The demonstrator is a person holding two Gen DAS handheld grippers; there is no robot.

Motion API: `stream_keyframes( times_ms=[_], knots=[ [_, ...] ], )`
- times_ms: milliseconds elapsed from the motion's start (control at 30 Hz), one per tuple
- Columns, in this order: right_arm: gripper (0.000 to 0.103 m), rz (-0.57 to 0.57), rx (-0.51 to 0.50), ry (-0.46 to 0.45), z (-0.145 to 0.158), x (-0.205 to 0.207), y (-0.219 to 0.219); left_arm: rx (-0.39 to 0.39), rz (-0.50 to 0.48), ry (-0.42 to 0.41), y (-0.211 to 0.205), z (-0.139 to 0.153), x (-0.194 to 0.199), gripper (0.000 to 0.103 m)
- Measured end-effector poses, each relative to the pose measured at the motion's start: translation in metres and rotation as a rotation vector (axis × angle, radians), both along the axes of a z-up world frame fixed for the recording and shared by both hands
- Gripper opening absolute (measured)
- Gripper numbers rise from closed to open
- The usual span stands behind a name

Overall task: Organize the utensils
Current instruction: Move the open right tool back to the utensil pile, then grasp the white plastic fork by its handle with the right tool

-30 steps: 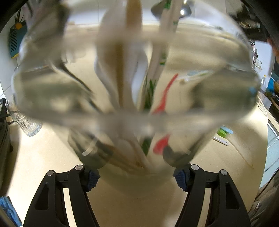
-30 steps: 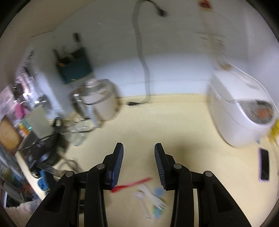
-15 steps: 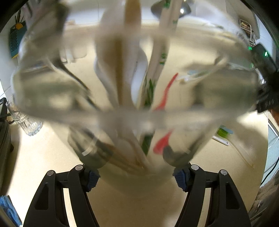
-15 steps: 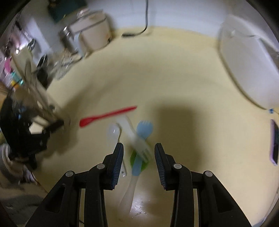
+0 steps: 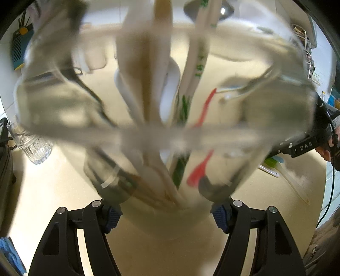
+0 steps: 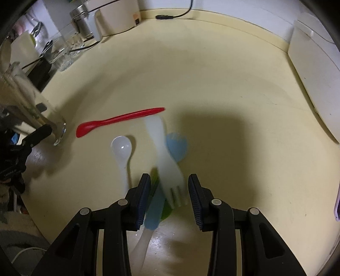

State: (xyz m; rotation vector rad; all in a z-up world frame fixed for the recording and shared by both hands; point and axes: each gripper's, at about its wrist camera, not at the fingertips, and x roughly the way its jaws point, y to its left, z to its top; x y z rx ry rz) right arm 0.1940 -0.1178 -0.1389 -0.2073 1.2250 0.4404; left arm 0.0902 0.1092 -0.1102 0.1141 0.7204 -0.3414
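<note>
My left gripper [image 5: 166, 214] is shut on the base of a clear glass cup [image 5: 63, 102] that fills its view. White spoons, a wooden handle and a green-printed paper sleeve stand in the cup. In the right wrist view the cup [image 6: 27, 106] stands at the far left of the cream counter [image 6: 233, 85]. My right gripper [image 6: 169, 197] hangs open just over a pile of loose utensils. The tines of a white fork [image 6: 167, 167] lie between its fingers, untouched. A blue spork [image 6: 176, 146] and a green utensil [image 6: 165, 212] lie under the fork. A white spoon [image 6: 123, 152] and a red spoon [image 6: 119, 121] lie to the left.
A white rice cooker [image 6: 314, 74] stands at the right. Drinking glasses [image 6: 63, 55], a metal canister [image 6: 81, 19] and a cable [image 6: 170, 16] line the back left. A ribbed glass [image 5: 36, 146] sits left of the cup. A phone [image 6: 337, 208] lies at the right edge.
My right gripper dropped toward the counter and tipped downward, so the utensil pile now sits between its fingers. The left gripper and the cup stayed still.
</note>
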Motion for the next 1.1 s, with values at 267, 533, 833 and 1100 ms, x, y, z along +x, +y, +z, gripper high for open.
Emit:
stream_keyframes(
  times_ms=[267,533,833,1100],
  knots=[
    [0.019,-0.04,0.008,-0.019,0.001,0.001,-0.003,0.004,-0.016,0.008,0.0,0.0,-0.001,0.073],
    [0.012,-0.067,0.088,-0.095,0.043,-0.012,-0.011,0.003,-0.015,0.01,0.001,0.0,0.003,0.073],
    [0.014,-0.067,0.083,-0.077,0.037,-0.008,-0.007,0.004,-0.015,0.01,0.001,0.001,0.003,0.073],
    [0.024,0.038,-0.067,-0.06,0.01,0.016,-0.002,0.004,-0.015,0.011,0.001,0.001,0.004,0.073]
  ],
)
